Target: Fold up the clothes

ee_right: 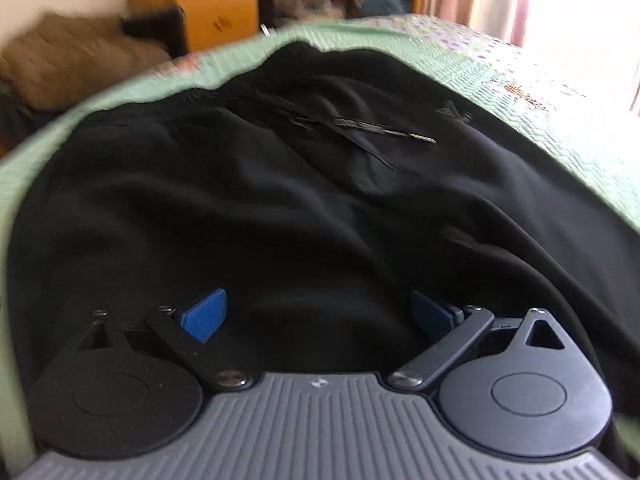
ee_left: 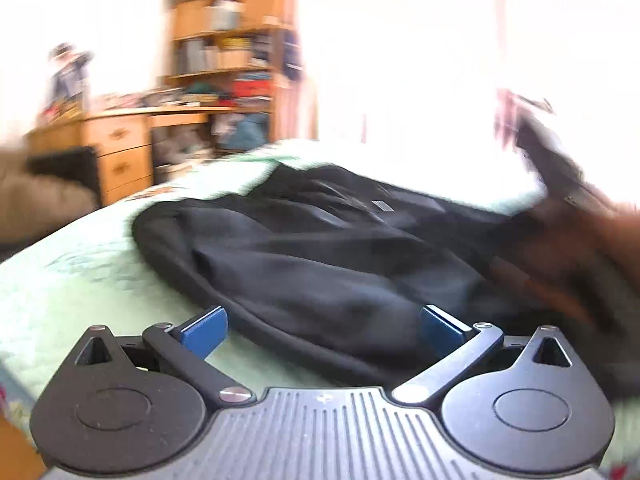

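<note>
The black garment [ee_right: 280, 208] lies just beyond the right hand-held gripper [ee_right: 320, 316], jaws wide apart.

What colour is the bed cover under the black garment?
Pale mint green, with a quilted texture. The bed cover shows best in the right wrist view, around the black garment.

Bedroom in a home, as I see it. Bed [ee_right: 500, 76] with pale green quilted cover, filling my foreground. Wooden desk with drawers [ee_left: 120, 148] at ten o'clock. Wooden bookshelf [ee_left: 232, 40], crowded with books and boxes, at eleven o'clock. Bright curtained window [ee_left: 420, 60] at one o'clock.
</note>
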`<state>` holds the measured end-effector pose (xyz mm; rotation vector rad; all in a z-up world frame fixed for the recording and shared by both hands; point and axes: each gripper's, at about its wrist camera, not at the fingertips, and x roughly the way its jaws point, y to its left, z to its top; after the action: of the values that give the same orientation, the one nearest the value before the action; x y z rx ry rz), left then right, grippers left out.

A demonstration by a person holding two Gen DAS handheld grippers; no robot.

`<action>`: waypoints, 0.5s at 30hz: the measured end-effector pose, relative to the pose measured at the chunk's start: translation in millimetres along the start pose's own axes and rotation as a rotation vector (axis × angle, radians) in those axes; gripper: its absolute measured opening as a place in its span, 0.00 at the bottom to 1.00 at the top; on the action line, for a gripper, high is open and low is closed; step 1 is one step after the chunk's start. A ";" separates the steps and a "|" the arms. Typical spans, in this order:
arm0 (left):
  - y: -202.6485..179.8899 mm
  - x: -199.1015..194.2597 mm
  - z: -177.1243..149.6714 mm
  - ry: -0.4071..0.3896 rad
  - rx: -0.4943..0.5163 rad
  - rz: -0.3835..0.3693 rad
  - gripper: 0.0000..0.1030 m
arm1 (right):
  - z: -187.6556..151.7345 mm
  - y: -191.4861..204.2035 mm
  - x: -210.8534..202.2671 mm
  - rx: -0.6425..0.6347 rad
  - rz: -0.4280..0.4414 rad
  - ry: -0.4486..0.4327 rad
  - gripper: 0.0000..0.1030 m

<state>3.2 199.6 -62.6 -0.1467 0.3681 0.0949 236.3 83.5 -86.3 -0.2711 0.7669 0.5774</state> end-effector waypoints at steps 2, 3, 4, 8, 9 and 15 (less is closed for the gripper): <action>5.0 9.3 18.0 -0.034 -0.067 -0.046 0.99 | -23.4 -13.8 -27.1 0.020 -0.026 0.001 0.98; 6.3 14.8 27.3 -0.052 -0.094 -0.071 0.99 | -33.2 -19.3 -38.5 0.037 -0.050 0.008 0.98; 5.5 26.9 36.9 -0.062 -0.109 -0.098 0.99 | -43.1 -24.8 -49.9 0.053 -0.073 0.014 0.98; 2.6 100.1 68.4 -0.027 -0.153 -0.166 0.99 | -31.3 -21.9 -76.3 0.056 -0.120 -0.082 0.98; 3.2 122.7 73.5 0.003 -0.168 -0.168 0.99 | -18.7 -15.2 -77.5 0.036 -0.114 -0.117 0.98; 34.8 188.1 53.5 0.225 -0.301 -0.105 0.97 | 46.3 20.7 -12.1 -0.098 -0.031 -0.130 0.99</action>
<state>192.6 254.7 -86.3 -0.4760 0.5685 0.0298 243.8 115.7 -45.9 -0.3317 0.6094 0.5981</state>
